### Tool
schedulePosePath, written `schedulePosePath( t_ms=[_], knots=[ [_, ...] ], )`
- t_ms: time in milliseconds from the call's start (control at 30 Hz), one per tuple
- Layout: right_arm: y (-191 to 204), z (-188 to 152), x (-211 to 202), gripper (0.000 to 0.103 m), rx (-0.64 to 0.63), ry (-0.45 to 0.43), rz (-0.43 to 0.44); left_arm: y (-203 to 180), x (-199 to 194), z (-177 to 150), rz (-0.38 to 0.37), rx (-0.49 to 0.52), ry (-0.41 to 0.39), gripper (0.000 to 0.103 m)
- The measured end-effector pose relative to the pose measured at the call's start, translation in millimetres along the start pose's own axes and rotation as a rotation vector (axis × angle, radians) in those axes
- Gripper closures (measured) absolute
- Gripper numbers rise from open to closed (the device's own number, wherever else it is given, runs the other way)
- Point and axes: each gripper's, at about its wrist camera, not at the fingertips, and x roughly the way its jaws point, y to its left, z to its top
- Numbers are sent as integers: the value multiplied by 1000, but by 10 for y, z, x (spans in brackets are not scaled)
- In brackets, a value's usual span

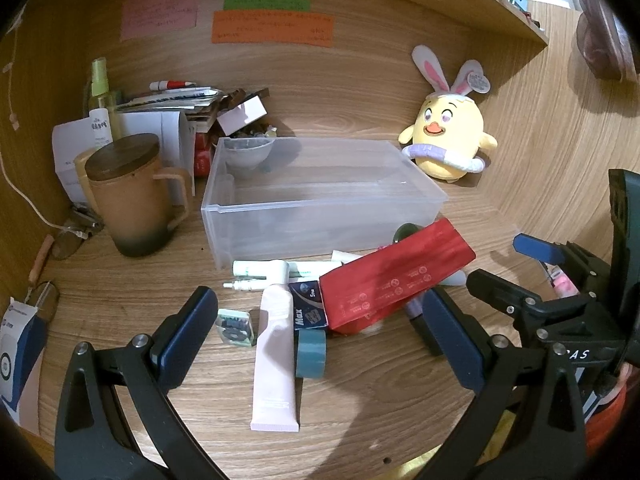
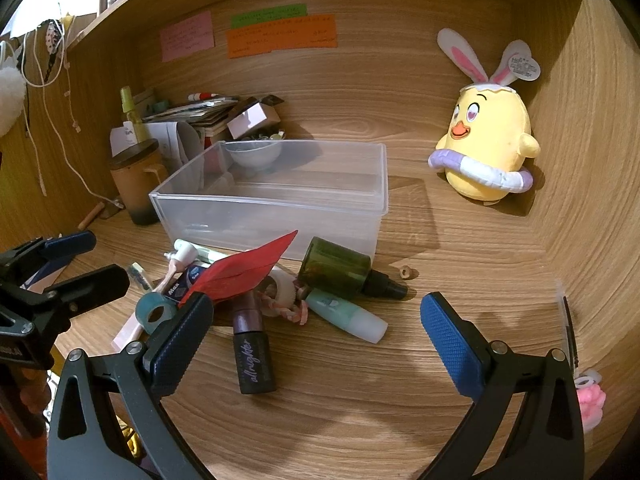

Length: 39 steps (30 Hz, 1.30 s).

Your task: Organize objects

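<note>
A clear plastic bin (image 1: 320, 196) (image 2: 276, 196) stands on the wooden desk, empty. In front of it lies a pile: a red packet (image 1: 396, 276) (image 2: 244, 268), a pink tube (image 1: 274, 360), a teal tape roll (image 1: 311, 354) (image 2: 154, 312), a dark purple bottle (image 2: 254, 356), a green bottle (image 2: 340, 268) and a mint tube (image 2: 348, 316). My left gripper (image 1: 320, 336) is open above the pink tube and tape. My right gripper (image 2: 316, 332) is open, just before the purple bottle and mint tube. Each gripper also shows in the other's view, the right (image 1: 536, 276) and the left (image 2: 76, 264).
A brown lidded mug (image 1: 132, 196) stands left of the bin, with papers, a spray bottle (image 1: 100, 96) and clutter behind. A yellow chick plush (image 1: 448, 136) (image 2: 488, 148) sits at the back right. Sticky notes (image 1: 272, 24) hang on the back wall. A white cable (image 1: 24, 200) runs at the left.
</note>
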Motion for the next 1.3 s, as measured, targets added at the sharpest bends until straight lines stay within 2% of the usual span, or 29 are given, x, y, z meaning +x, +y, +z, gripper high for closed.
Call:
schedulePosePath(
  t_ms=[433,633,700,800,967,1233,1300],
  knots=[
    [18,-2,26,0,-4,8,1,131,51,-28,-33,-26,10,0],
    [6,4,79,0,4,16,13,305,29,-80,5,-47,-13,0],
    [9,-1,103,1,7,19,18,361,36,-97,26,-48,-9,12],
    [16,-4,162,5,23,28,39,469,102,-106,36,-60,19,23],
    [76,14,276,17,48,54,111,625,202,-136,31,-106,42,33],
    [215,40,494,27,78,107,212,718,433,-205,18,-126,100,47],
    [253,39,564,34,85,126,233,746,478,-224,7,-138,116,54]
  ],
)
